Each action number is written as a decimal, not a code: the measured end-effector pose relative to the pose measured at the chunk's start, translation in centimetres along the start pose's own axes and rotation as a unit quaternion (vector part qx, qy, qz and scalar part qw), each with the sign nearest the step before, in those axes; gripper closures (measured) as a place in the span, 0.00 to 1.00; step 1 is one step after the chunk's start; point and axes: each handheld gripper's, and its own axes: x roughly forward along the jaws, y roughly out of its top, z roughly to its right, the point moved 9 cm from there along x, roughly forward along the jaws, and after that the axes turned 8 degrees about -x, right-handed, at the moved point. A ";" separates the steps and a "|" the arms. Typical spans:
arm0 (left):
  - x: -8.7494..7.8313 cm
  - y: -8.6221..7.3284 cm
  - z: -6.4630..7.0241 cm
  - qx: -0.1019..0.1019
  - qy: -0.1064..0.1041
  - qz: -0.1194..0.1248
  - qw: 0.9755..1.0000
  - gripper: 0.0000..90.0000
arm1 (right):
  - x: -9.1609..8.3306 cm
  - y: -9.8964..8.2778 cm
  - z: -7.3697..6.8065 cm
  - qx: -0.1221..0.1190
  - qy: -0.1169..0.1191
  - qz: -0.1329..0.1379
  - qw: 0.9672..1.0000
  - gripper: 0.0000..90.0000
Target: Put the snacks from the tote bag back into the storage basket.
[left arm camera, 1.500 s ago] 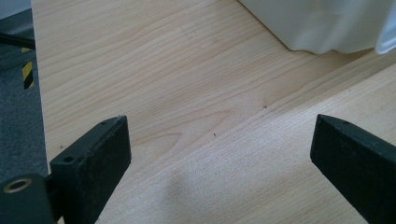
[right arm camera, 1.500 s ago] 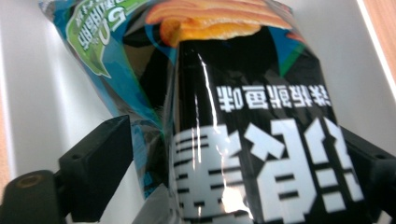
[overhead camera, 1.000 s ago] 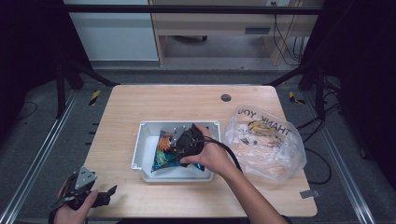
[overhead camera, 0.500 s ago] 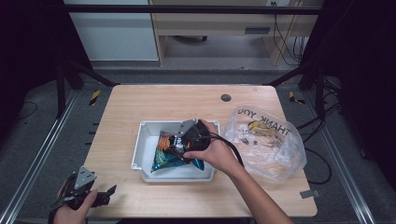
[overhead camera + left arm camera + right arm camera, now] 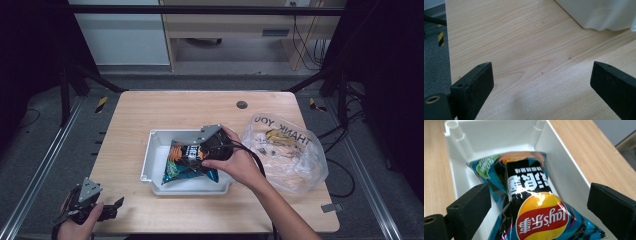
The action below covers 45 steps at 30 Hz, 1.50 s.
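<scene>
Chip bag (image 5: 189, 162) lies flat inside the white tray (image 5: 150, 159), which sits mid-table, a little toward the near edge. Clear plastic bag (image 5: 285, 152) printed "THANK YOU" rests just beside the tray, toward the table's right edge.

Right gripper (image 5: 204, 150) hangs directly over the chip bag, by far the nearer of the two hands. In the right gripper view its jaws stand wide apart, one on each side of the chip bag (image 5: 534, 207), with nothing clamped between them; whether they touch the foil cannot be told. The bag's long axis runs straight away from this gripper, along the line of the jaws and between them, so the jaws straddle its width. The near, logo end lies lowest in that view, closest to the jaws; the far end points at the tray wall (image 5: 564, 165).

Left gripper (image 5: 107, 210) idles at the table's near left corner, well apart from the tray. Its jaws are also spread, over bare table (image 5: 524, 50), holding nothing; a corner of the tray (image 5: 599, 15) shows ahead.

Judgement: any closing or lifting move falls to the right gripper, across the bag's narrow width.
</scene>
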 end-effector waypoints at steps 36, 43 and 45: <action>-0.3 0.6 0.3 0.006 -0.004 0.013 1.000 0.04 | -8.9 2.1 2.0 0.059 -0.135 0.094 0.985 0.05; -0.3 0.5 0.3 0.006 -0.004 0.011 1.000 0.04 | -12.0 1.7 3.1 0.075 -0.168 0.107 0.977 0.05; -0.3 0.5 0.4 0.007 -0.004 0.012 1.000 0.04 | -12.3 1.5 3.1 0.079 -0.170 0.108 0.976 0.05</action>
